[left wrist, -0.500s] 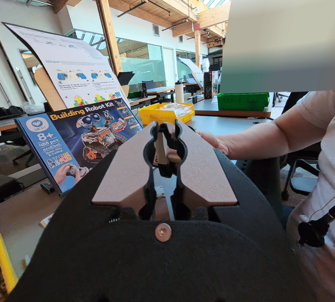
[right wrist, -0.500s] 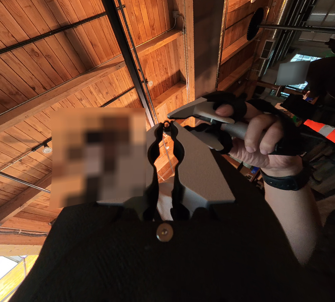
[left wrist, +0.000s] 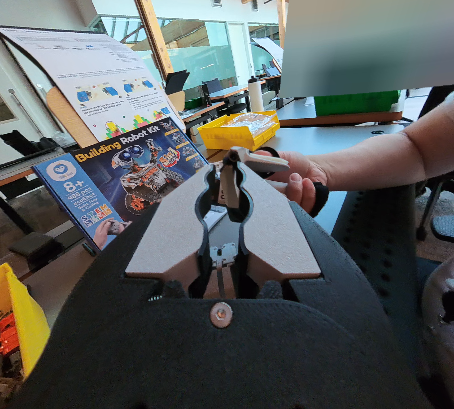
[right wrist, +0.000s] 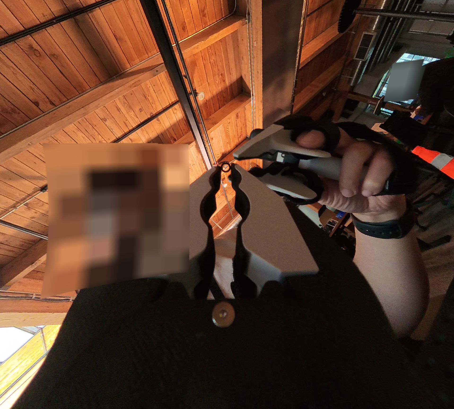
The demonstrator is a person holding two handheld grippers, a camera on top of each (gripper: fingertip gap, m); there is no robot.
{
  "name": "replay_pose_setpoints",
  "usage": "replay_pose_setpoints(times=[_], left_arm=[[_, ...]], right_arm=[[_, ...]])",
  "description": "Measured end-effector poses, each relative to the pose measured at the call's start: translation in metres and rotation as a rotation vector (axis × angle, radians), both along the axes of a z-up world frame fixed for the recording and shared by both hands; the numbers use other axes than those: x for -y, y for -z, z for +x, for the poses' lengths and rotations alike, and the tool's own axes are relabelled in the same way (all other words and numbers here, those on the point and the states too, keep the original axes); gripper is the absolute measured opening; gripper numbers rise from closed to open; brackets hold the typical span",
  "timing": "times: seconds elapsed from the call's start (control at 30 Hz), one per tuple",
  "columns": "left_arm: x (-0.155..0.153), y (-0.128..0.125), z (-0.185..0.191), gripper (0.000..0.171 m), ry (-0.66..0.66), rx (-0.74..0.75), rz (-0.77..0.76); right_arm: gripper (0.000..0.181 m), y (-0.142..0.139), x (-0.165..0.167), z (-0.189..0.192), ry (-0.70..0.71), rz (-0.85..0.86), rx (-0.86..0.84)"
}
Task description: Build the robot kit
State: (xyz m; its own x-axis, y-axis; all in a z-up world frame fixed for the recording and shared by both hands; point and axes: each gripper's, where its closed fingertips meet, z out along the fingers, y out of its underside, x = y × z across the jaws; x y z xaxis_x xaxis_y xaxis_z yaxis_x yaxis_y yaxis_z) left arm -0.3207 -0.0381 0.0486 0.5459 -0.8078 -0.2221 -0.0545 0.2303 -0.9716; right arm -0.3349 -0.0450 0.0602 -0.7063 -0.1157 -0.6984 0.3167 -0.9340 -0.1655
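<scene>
Left gripper (left wrist: pixel 224 169): I am holding its jaws released, with a clear gap, just right of the blue kit box (left wrist: pixel 118 183), pointing level across the tabletop (left wrist: pixel 331 136).

Right gripper (right wrist: pixel 225 171): I am aiming it up at the wooden ceiling (right wrist: pixel 98 53), jaws clenching a small black ring (right wrist: pixel 225 166) at their tips. The ring's open face is turning toward that camera, and it is sitting just right of the box's upper corner.

Yellow bin (left wrist: pixel 235 132): lying behind and right of the box.

Instruction sheet (left wrist: pixel 98 82): leaning behind the box.
</scene>
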Motion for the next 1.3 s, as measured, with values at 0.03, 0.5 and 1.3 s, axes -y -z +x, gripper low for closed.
replay_pose_setpoints(times=[0.03, 0.5, 1.3], left_arm=[[-0.002, -0.001, 0.001, 0.020, -0.015, 0.002, 0.007], [0.001, 0.002, 0.006, 0.005, -0.025, -0.027, 0.045], [-0.029, 0.061, 0.003, 0.006, -0.029, -0.456, -0.375]], right_arm=[[0.007, 0.002, 0.001, 0.000, -0.002, 0.002, 0.006], [0.007, 0.008, -0.001, 0.002, -0.007, -0.023, 0.043], [0.094, 0.040, -0.026, 0.009, 0.073, 0.234, 0.345]])
